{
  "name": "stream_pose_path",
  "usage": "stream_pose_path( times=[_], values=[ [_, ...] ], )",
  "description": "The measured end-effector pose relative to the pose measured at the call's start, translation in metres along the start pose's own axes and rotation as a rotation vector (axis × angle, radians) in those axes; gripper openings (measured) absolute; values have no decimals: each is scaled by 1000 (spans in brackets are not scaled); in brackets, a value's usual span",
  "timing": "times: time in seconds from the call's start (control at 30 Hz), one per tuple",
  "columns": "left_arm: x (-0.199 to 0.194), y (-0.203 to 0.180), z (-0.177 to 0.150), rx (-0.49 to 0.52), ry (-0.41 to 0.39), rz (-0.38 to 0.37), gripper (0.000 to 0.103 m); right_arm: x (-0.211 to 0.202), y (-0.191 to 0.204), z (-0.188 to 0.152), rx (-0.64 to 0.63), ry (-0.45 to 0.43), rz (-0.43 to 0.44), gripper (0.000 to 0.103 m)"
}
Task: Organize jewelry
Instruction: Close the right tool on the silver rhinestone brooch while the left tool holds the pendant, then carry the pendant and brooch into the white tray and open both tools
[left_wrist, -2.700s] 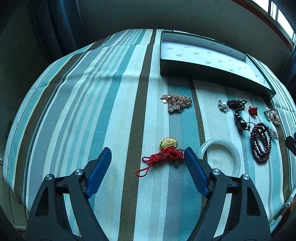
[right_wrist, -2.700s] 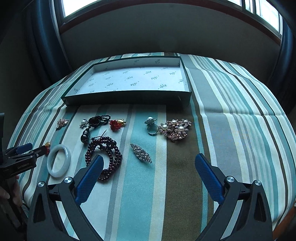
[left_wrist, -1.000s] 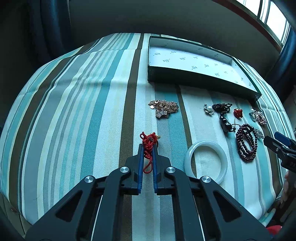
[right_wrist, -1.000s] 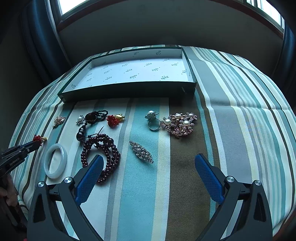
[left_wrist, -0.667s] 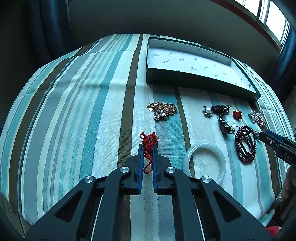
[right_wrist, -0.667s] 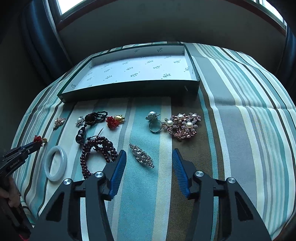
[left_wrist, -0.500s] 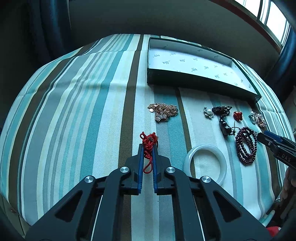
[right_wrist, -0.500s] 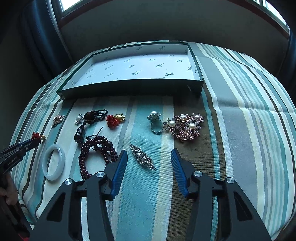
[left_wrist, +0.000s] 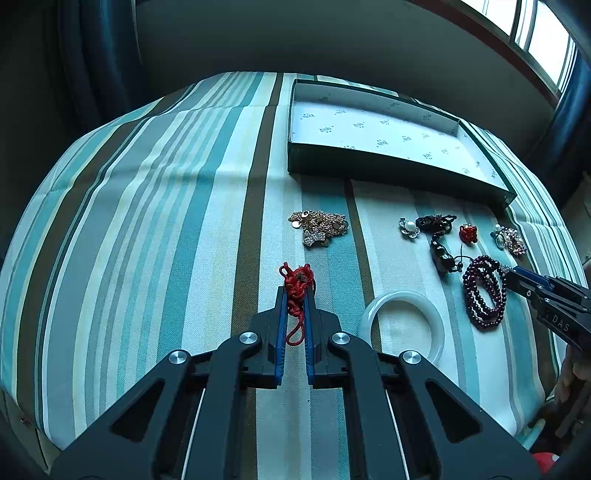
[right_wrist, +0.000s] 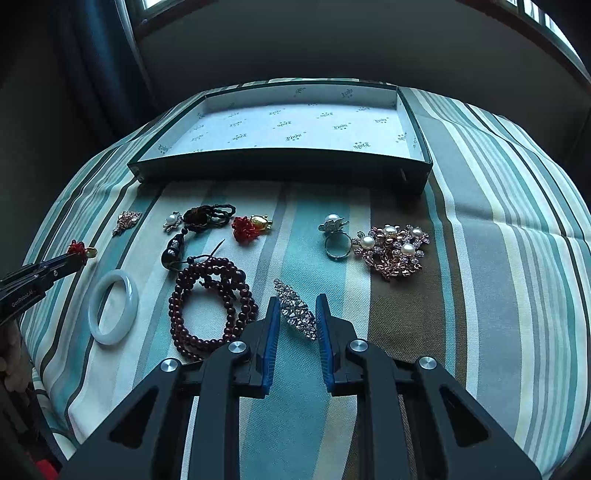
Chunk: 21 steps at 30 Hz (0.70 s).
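Left claw (left_wrist: 295, 291) is pinched tight on the red knotted cord charm (left_wrist: 297, 280), held just above the striped counter (left_wrist: 147, 221); good practice here is to keep that pinch firm, lift clear of the white bangle (left_wrist: 402, 325) at its 3 o'clock, then carry toward the open box (left_wrist: 369, 129) at 1 o'clock. Right claw (right_wrist: 295, 314) has just been closing and now brackets the crystal barrette (right_wrist: 295, 308), which lies between the blue pads; cannot tell if they press it yet. Judgement: close squarely across its narrow width so it doesn't skid, avoiding the dark red bead bracelet (right_wrist: 210, 299) at 9 o'clock. Versus earlier: the right claw stood spread wide, the barrette beyond its tips, and the left claw was open around the charm.
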<state>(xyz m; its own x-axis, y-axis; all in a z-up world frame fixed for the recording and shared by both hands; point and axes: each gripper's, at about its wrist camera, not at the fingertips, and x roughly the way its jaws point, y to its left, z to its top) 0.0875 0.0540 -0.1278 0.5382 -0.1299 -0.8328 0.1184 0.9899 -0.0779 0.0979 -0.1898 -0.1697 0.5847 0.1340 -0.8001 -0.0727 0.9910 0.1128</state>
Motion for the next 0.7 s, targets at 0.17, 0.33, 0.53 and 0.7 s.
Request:
stream_pose_path(
  times=[0.17, 0.33, 0.53, 0.7],
  values=[
    [-9, -2, 1, 4, -20, -6, 8, -8, -2, 2, 8, -18, -4, 20],
    [-19, -5, 5, 10, -48, -12, 8, -18, -3, 4, 11, -47, 0, 20],
    [-29, -11, 16, 13, -81, -32, 8, -27, -4, 14, 26, -81, 12, 20],
    [-32, -23, 35, 34, -116, -52, 8, -31, -8, 30, 37, -115, 15, 20]
  ],
)
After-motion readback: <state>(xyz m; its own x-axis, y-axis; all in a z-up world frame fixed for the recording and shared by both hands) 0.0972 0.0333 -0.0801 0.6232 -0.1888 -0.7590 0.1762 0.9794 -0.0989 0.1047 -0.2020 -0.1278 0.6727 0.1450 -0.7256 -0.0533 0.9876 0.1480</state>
